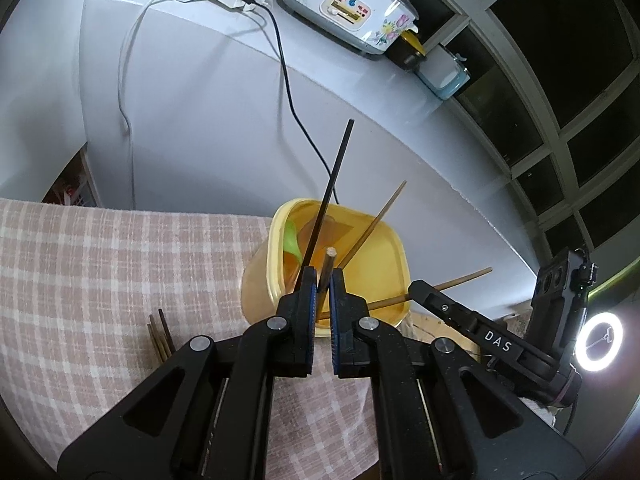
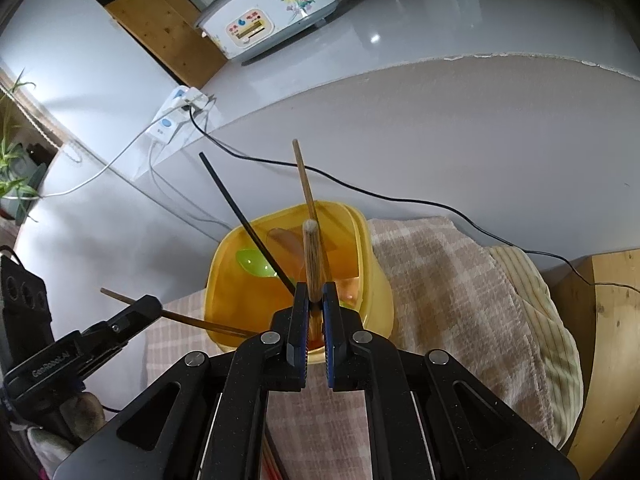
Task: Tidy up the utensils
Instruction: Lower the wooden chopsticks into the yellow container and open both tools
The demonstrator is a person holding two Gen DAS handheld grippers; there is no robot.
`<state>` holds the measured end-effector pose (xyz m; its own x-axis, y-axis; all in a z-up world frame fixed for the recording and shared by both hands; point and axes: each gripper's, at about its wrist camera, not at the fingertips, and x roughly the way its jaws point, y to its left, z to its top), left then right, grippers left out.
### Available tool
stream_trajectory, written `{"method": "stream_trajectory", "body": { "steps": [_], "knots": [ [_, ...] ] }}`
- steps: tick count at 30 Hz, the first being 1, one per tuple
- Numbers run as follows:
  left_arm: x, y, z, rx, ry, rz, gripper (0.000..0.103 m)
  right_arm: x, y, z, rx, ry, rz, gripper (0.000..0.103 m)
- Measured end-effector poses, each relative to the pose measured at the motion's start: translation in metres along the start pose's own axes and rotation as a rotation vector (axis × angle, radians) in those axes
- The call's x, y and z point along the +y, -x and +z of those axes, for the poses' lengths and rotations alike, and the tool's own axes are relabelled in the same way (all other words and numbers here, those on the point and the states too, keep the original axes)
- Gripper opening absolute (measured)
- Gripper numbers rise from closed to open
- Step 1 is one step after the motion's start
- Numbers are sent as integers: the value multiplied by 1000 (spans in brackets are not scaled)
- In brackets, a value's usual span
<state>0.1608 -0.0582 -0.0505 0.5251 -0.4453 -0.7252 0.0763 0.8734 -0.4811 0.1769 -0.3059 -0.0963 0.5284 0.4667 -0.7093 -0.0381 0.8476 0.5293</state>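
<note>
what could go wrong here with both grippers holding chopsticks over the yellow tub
1. The left gripper and right gripper each pinch a chopstick near one end; either might pivot or slip.
2. The black chopstick leans loosely in the yellow tub; a nudge may flick it out.
3. The light tub could tip on the checked cloth.

The tub (image 1: 394,248) is translucent yellow plastic, smooth and slightly glossy; a glossy green plastic spoon (image 2: 256,263) lies inside. It stands on a matt woven cloth (image 1: 120,264) checked in pink and white. Beside it lies a ribbed striped towel (image 2: 548,320). The chopstick (image 2: 313,264) in the right gripper (image 2: 315,300) looks like rough, grainy wood with a frayed end. The black stick (image 1: 336,184) is smooth and matt. Both grippers are matt black plastic with shiny metal pins; the left gripper (image 1: 323,284) has ridged blue pads (image 1: 313,300). The counter (image 2: 440,40) is glossy grey.
</note>
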Motion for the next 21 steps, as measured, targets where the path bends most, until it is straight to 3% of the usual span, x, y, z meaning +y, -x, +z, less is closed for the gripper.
{"method": "stream_trajectory", "body": {
  "steps": [14, 18, 21],
  "knots": [
    [-1, 4, -4, 4, -21, 17, 3, 10, 3, -6, 17, 59, -37, 6],
    [-3, 6, -5, 6, -26, 29, 3, 9, 9, -8, 6, 63, -49, 20],
    [-4, 10, -7, 2, -30, 36, 4, 7, 14, -9, -4, 60, -54, 21]
  ]
}}
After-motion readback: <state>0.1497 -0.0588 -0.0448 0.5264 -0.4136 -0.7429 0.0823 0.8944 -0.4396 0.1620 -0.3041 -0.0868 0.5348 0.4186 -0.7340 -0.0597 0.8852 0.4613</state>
